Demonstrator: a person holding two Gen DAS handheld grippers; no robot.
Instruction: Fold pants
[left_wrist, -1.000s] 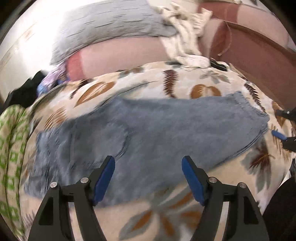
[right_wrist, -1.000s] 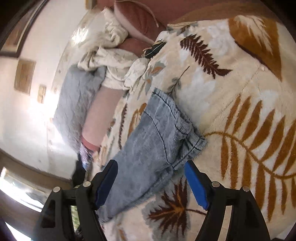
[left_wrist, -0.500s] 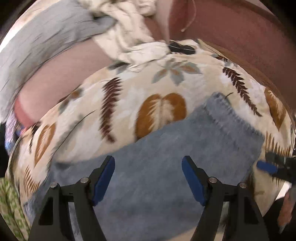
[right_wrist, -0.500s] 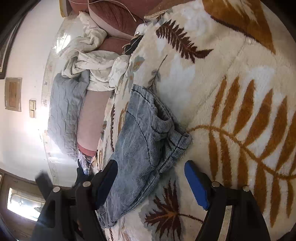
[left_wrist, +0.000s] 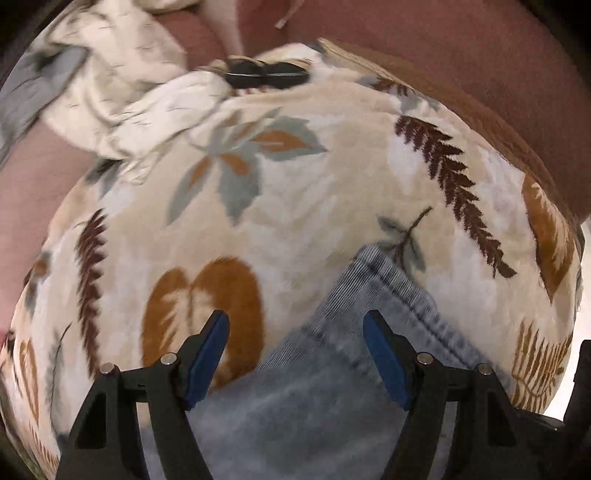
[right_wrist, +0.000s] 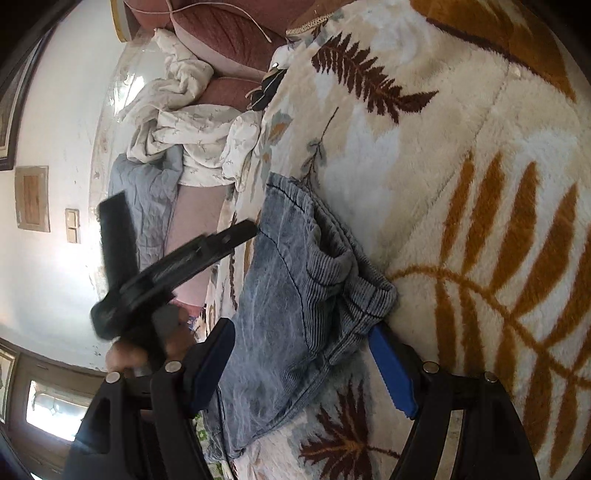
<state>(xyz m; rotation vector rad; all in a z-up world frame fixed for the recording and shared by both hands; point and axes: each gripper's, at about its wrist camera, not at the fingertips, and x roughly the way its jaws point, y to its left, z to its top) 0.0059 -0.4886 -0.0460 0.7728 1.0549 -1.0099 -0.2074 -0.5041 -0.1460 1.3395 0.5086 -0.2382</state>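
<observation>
The pants (right_wrist: 291, 295), pale denim, lie spread on the leaf-print blanket (left_wrist: 295, 192) near its edge by the rumpled white sheet (right_wrist: 184, 129). The left gripper (left_wrist: 295, 350) hangs over a pants corner, jaws apart, gripping nothing. The right gripper (right_wrist: 303, 365) straddles the bunched hem, jaws apart too.

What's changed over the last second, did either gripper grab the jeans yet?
No grab. The left gripper swept along the jeans to their waistband end, entering the right wrist view. The right gripper crept closer to the waistband. Both stayed open; the jeans stayed flat on the leaf-print blanket.
</observation>
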